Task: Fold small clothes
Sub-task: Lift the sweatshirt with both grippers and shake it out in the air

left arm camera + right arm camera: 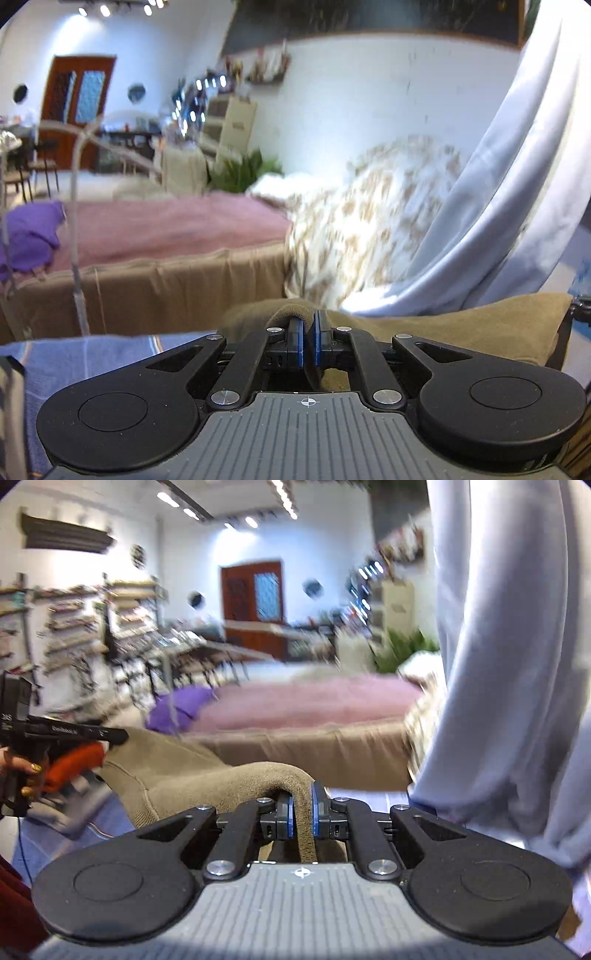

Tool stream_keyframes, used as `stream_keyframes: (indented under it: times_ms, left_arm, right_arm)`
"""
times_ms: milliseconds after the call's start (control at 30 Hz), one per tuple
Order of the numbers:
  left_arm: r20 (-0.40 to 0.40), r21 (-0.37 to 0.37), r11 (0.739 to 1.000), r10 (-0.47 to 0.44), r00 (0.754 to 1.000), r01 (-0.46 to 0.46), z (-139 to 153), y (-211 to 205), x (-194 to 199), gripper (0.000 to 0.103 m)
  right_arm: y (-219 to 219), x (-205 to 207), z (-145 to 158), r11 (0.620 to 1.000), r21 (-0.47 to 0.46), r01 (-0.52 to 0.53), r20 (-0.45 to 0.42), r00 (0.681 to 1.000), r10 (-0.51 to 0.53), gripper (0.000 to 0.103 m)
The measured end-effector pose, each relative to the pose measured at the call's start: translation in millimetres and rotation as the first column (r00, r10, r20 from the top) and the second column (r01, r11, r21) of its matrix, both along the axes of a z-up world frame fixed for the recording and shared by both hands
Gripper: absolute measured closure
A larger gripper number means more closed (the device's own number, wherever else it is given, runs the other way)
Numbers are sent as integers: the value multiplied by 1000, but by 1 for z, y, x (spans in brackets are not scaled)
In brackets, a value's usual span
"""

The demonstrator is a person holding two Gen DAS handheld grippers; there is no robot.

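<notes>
Left gripper: jaws closed tight on a fold of the tan garment — the cloth humps over the blue pads and a strip of it hangs down between them toward the camera.

Right gripper: jaws pinched on a thick rolled edge of the same tan garment; the cloth arches over the left pad and drops straight down between the blue pads.

Tan garment: held off the surface by both grippers, stretched between them. In the right wrist view it runs from the pads away to the left, where the other gripper's black body meets its far end. A stitched seam shows on the sagging part.

Hand: at the left edge of the right wrist view, wrapped around an orange-red handle under that black body.

Work surface: a blue checked cloth lies below the grippers, seen at the lower left of the left wrist view and under the garment in the right one.

Pale blue sheet: hangs in long folds at the right side of both views, just beside the right gripper.

Bed: beyond the work surface, with a pink cover on top and a brown skirt along its near side.

Purple cloth: bunched at the left end of the bed's pink cover.

Patterned blanket: white with beige marks, heaped at the right end of the bed — blurred.

Background: a brown door, shelves on the left wall and a green plant, all smeared by blur.
</notes>
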State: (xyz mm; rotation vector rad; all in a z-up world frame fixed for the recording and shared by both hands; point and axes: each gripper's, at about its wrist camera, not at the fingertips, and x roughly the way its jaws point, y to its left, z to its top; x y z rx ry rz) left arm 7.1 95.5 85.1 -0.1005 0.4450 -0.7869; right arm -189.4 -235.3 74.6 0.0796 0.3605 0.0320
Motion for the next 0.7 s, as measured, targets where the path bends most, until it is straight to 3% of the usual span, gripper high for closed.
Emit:
stream_keyframes:
  times_ms: [133, 233, 300, 400, 533, 600, 700]
  left_arm:
    - [102, -87, 992, 98, 990, -90, 70, 11, -82, 52]
    - [214, -131, 982, 161, 964, -135, 123, 19, -140, 52]
    - [285, -165, 972, 210, 935, -168, 159, 27, -177, 52]
    - [403, -214, 952, 289, 868, -218, 212, 39, -225, 53]
    - [478, -206, 937, 348, 807, -282, 259, 39, -244, 54]
    - [488, -167, 932, 363, 794, -323, 261, 31, -230, 54]
    - [409, -133, 932, 361, 838, -337, 229, 17, -167, 54]
  right_arm:
    - [-11, -42, 56, 992, 2, -129, 160, 979, 127, 92]
    - [-18, -64, 100, 970, -17, -243, 279, 930, 238, 92]
    - [-21, -72, 132, 946, -39, -322, 347, 883, 315, 92]
    - [-21, -82, 176, 900, -84, -427, 443, 793, 417, 92]
    - [-33, -66, 220, 863, -118, -492, 516, 712, 476, 92]
    - [-46, -39, 222, 865, -116, -489, 505, 721, 475, 92]
    - [-57, 23, 192, 870, -34, -492, 418, 784, 459, 92]
